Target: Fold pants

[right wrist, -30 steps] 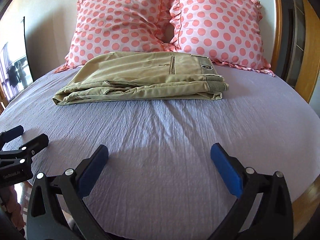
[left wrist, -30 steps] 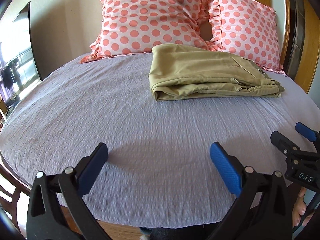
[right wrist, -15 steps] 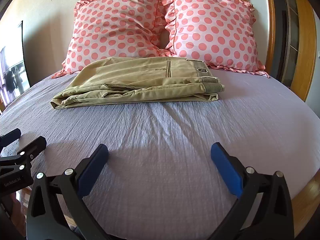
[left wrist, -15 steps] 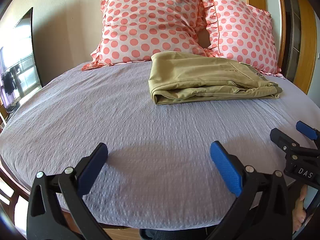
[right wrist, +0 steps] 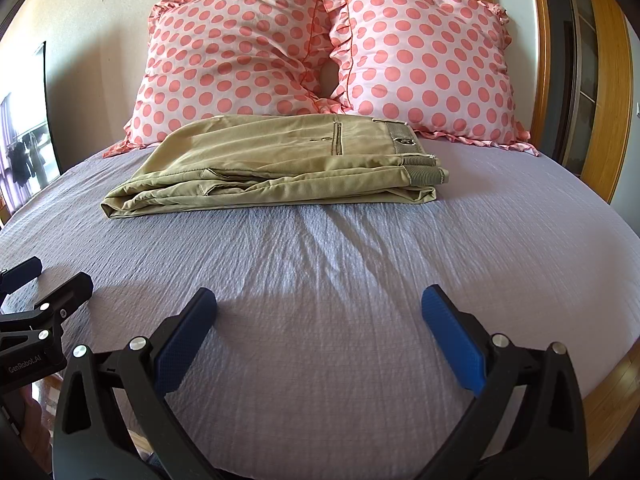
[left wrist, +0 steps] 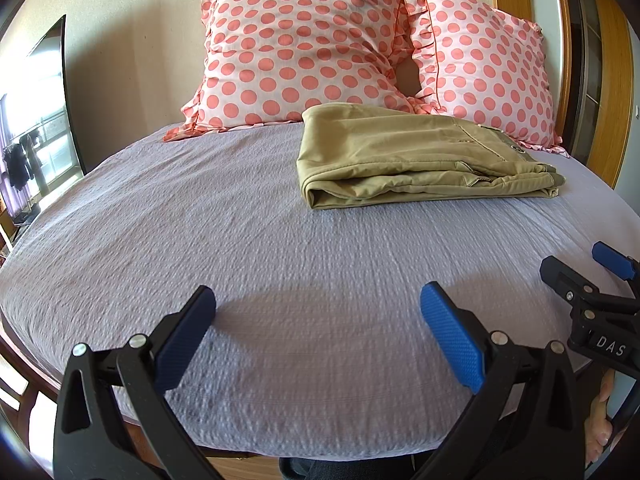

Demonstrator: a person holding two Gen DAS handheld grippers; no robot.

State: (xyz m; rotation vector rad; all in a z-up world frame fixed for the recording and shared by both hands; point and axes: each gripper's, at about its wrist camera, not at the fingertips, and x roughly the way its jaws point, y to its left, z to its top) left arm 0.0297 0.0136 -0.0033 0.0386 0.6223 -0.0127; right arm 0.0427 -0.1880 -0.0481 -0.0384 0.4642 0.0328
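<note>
Khaki pants (left wrist: 420,160) lie folded into a flat stack on the lilac bed sheet (left wrist: 240,248), just in front of the pillows; they also show in the right wrist view (right wrist: 276,168), waistband to the right. My left gripper (left wrist: 318,334) is open and empty above the near part of the bed, well short of the pants. My right gripper (right wrist: 320,334) is open and empty too, also short of the pants. Each gripper shows at the edge of the other's view: the right one (left wrist: 584,276), the left one (right wrist: 44,284).
Two pink polka-dot pillows (right wrist: 248,52) (right wrist: 428,60) lean on the wall behind the pants. A wooden bed frame (right wrist: 600,80) curves along the right side. A dark mirror panel (left wrist: 44,112) stands at the left. The bed's near edge (left wrist: 240,454) lies below the grippers.
Both cameras have tilted up and drawn back a little; the pants and pillows sit lower in view. The pants have not moved. Both grippers stay open.
</note>
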